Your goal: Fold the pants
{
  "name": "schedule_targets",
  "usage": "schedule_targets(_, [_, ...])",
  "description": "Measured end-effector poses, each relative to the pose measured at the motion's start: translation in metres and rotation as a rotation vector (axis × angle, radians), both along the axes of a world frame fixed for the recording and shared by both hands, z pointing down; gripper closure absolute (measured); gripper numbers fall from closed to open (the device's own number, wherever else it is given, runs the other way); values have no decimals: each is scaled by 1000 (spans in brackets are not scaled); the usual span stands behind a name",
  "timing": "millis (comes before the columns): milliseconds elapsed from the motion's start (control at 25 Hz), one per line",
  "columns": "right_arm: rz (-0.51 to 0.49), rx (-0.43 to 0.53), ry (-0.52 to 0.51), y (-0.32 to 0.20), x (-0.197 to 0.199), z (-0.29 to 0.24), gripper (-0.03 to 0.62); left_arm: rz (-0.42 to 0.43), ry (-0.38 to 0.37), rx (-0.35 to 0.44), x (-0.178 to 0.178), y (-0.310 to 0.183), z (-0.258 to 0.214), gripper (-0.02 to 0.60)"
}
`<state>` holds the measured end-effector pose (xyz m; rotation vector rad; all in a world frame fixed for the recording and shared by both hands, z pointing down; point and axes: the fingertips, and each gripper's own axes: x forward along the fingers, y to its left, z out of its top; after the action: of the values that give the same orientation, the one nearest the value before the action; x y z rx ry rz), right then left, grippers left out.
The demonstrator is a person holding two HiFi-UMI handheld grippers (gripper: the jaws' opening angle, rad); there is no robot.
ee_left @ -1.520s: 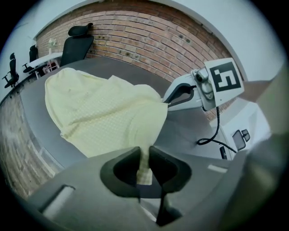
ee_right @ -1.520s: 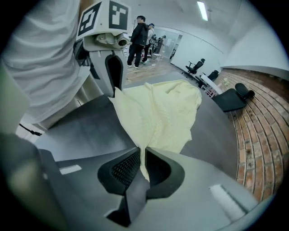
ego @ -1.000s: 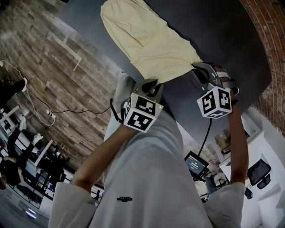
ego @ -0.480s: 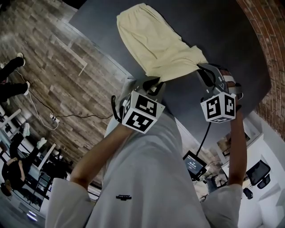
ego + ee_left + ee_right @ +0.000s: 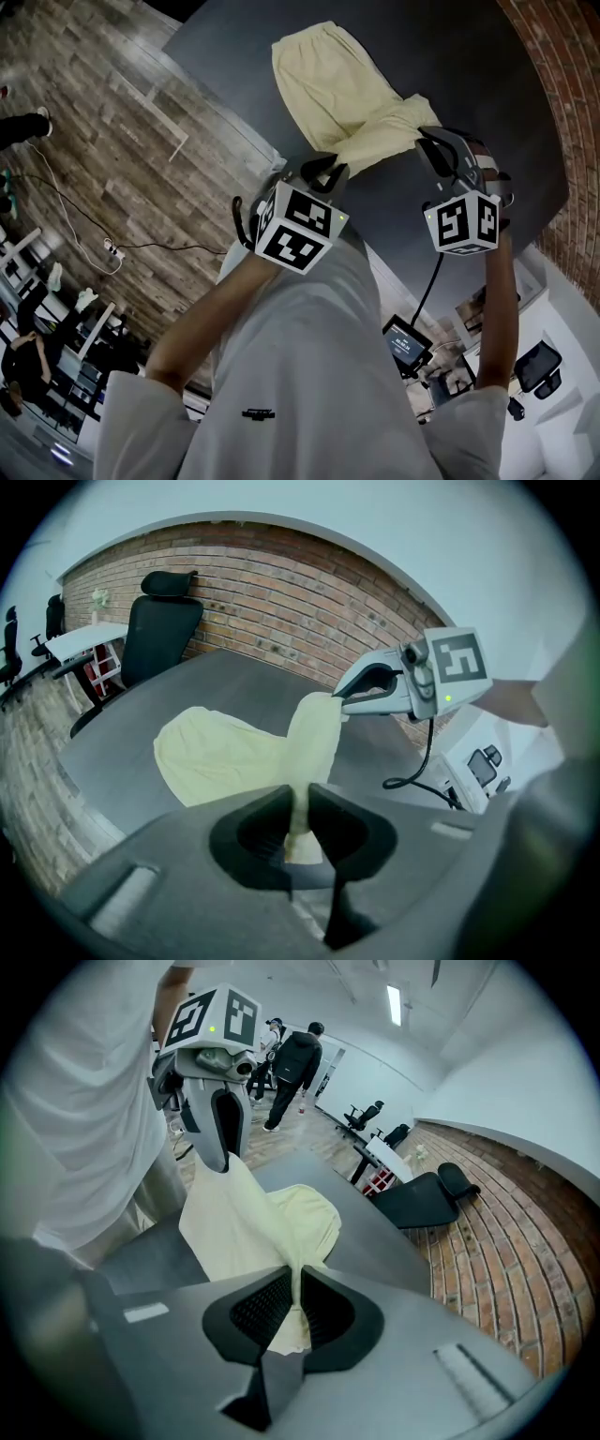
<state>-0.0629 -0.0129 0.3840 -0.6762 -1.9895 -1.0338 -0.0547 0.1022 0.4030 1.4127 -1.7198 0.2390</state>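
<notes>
above the table (image 5: pixel 225 37), the pants (image 5: pixel 328 84) are being gripped by both the left gripper (image 5: pixel 323 175) and right gripper (image 5: pixel 433 148).

Left gripper (image 5: pixel 299 797): jaws clamped on edge of pale yellow pants (image 5: pixel 220 752). Fabric strip rose from there to right gripper (image 5: pixel 341 697), which pinched another part of same edge, marker cube behind it. Rest of pants lay bunched on dark table (image 5: pixel 103 761). Black chair (image 5: pixel 161 630) stood at table's far side, brick wall (image 5: pixel 281 592) behind. Black cable (image 5: pixel 424 761) hung below right gripper.
</notes>
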Motion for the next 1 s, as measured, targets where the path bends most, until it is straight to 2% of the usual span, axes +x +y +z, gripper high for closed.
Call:
schedule_targets(600, [10,14,0,20,-92,13,554,-79,18,-34,-93,22,15,520])
schedule_targets(880, [28,31,61,19,-127,30,553,-97,27,-73,-133,21,32,517])
schedule_targets(1000, [51,20,72,17,-144,37,551,-95,2,-73,-153,17,36,516])
